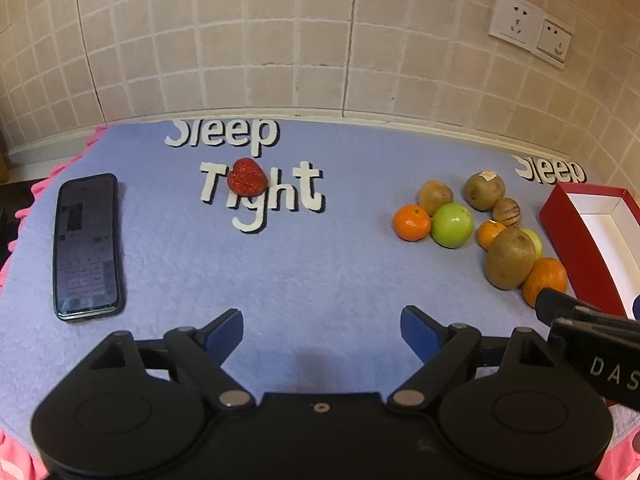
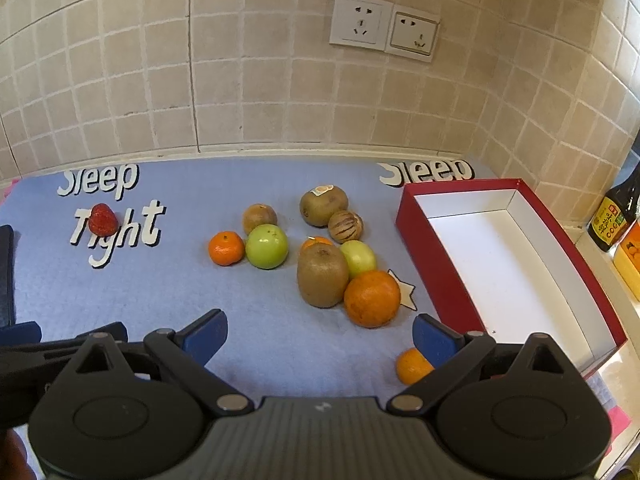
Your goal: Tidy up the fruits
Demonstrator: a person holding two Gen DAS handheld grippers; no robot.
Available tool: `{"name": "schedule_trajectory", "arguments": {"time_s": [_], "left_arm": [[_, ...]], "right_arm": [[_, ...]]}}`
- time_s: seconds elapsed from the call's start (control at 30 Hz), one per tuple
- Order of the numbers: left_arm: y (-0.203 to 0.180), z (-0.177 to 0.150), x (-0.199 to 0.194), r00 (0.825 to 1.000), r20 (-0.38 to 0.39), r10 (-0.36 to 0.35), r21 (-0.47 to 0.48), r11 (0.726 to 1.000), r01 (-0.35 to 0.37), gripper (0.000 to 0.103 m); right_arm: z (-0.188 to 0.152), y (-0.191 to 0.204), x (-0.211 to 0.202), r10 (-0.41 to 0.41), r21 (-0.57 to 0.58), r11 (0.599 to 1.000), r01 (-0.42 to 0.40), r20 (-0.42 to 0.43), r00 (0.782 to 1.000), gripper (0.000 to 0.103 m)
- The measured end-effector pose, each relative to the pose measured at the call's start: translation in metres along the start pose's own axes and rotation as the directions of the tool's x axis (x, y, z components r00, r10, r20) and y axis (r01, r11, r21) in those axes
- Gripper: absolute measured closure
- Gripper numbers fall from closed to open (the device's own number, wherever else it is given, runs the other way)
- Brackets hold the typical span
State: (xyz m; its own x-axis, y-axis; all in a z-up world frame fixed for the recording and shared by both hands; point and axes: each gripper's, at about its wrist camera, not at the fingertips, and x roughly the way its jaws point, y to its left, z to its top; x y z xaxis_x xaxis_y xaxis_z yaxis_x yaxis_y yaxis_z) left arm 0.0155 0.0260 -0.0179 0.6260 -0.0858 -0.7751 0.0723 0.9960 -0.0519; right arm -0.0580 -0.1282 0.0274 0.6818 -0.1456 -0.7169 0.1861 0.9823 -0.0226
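Both tools, left and right, hover with jaws spread wide, holding nothing. Loose fruit clusters at twelve o'clock, red box at two o'clock.

Both views are evenly, warmly lit from above, with soft shadows under the fruit. Fisheye distortion bends the wall tiles and darkens the corners. Focus is slightly soft throughout.
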Motion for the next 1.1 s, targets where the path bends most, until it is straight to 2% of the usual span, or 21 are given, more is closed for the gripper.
{"name": "schedule_trajectory", "arguments": {"time_s": [0.13, 0.27, 0.4, 0.5, 0.63, 0.77, 0.83, 0.93, 1.1], "left_arm": [[0.011, 0.007, 0.011, 1.000, -0.017, -0.021, -0.001, 1.000, 0.021, 0.001], [0.028, 0.022, 0.018, 1.000, 0.010, -0.002, 0.011, 1.000, 0.001, 0.001], [0.056, 0.057, 0.028, 0.996, 0.076, 0.035, 0.018, 0.999, -0.037, 0.001], [0.071, 0.086, 0.050, 0.996, 0.079, 0.042, 0.029, 0.999, -0.044, 0.001], [0.086, 0.116, 0.094, 1.000, 0.027, 0.007, 0.019, 1.000, -0.007, 0.001], [0.091, 0.128, 0.131, 1.000, -0.019, 0.007, 0.012, 1.000, -0.007, 0.001], [0.092, 0.128, 0.144, 1.000, -0.031, 0.000, 0.005, 1.000, 0.000, 0.001], [0.094, 0.126, 0.159, 0.999, -0.046, -0.011, 0.004, 1.000, 0.011, 0.001], [0.090, 0.126, 0.174, 1.000, -0.027, -0.014, 0.022, 1.000, 0.015, 0.001]], "right_arm": [[0.004, 0.012, 0.007, -0.005, -0.016, 1.000, 0.004, -0.012, 1.000, 0.003], [0.016, 0.013, 0.011, 0.040, 0.013, 0.999, -0.041, 0.018, 0.999, 0.003], [0.037, 0.005, 0.019, 0.061, 0.040, 0.997, -0.064, 0.076, 0.995, 0.003], [0.055, -0.001, 0.037, 0.052, 0.056, 0.997, -0.057, 0.094, 0.994, 0.003], [0.067, 0.002, 0.071, 0.181, 0.094, 0.978, -0.184, 0.030, 0.983, 0.010], [0.061, 0.025, 0.102, 0.329, 0.131, 0.938, -0.320, -0.057, 0.943, 0.015], [0.056, 0.041, 0.121, 0.331, 0.127, 0.939, -0.318, -0.097, 0.938, 0.020], [0.053, 0.061, 0.144, 0.263, 0.098, 0.963, -0.252, -0.125, 0.957, 0.026], [0.056, 0.060, 0.173, 0.283, 0.188, 0.948, -0.256, -0.132, 0.950, 0.026]]}}
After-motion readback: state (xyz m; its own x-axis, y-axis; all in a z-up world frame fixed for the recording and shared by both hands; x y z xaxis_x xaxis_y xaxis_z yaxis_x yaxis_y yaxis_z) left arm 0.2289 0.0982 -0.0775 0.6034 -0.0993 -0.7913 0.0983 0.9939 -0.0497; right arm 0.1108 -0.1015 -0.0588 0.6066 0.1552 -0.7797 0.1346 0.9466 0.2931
